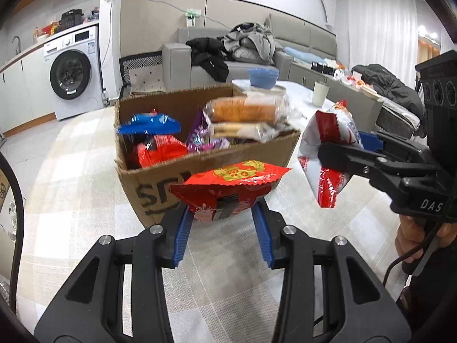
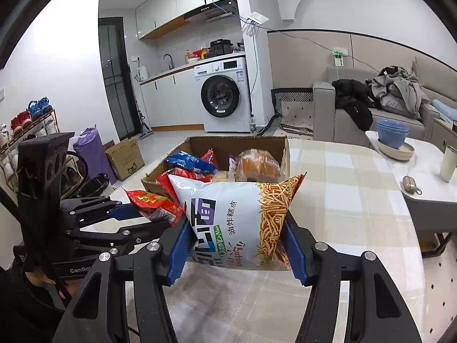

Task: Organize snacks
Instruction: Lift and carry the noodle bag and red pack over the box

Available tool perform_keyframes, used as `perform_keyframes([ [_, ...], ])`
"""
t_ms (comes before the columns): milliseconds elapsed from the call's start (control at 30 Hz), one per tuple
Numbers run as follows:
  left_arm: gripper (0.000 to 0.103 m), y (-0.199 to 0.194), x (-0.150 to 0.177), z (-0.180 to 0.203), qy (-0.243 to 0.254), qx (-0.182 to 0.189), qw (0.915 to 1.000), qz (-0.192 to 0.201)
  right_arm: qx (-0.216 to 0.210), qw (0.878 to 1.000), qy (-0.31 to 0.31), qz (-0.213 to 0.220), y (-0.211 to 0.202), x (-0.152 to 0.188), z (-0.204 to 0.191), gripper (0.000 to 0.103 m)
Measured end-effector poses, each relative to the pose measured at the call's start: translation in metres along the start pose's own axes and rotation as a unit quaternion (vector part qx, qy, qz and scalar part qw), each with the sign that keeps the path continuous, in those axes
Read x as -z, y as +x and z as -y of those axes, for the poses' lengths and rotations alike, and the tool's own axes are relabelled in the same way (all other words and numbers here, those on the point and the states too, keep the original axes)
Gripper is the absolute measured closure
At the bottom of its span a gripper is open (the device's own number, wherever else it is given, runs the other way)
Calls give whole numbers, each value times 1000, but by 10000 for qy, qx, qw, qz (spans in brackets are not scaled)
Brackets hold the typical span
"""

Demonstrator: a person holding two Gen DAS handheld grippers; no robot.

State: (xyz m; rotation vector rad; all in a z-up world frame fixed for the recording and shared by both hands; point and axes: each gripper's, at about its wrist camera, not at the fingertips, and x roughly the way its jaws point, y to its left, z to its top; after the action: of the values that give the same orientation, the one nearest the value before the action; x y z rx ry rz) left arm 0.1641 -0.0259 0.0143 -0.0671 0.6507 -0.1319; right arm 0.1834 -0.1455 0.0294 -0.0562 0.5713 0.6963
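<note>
In the left wrist view, our left gripper clamps a red snack packet just near of the cardboard box. In the right wrist view, our right gripper clamps a white noodle-snack bag, near the box's right side.

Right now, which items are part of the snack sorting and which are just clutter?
In play:
- box, part-filled with snacks
- red pack, in left tongs
- white noodle bag, in right tongs

Clutter:
- blue bowls
- cup
- coats on sofa
- washer
</note>
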Motion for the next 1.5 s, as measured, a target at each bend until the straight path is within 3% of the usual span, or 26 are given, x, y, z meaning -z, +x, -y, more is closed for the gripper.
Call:
perform_keyframes([
  [500, 65, -69, -41, -12, -101, -149, 9981, 582, -67, 9992, -65, 383, -5, -44, -11, 43],
  [767, 65, -79, -64, -26, -160, -365, 9966, 716, -115, 9990, -31, 427, 16, -66, -15, 43],
  [1067, 65, -62, -84, -36, -203, -511, 9967, 601, -129, 9991, 138, 372, 40, -82, -10, 43],
  [1500, 65, -3, -102, -59, -420, -602, 9968, 319, -54, 9999, 107, 32, 85, -99, -3, 43],
])
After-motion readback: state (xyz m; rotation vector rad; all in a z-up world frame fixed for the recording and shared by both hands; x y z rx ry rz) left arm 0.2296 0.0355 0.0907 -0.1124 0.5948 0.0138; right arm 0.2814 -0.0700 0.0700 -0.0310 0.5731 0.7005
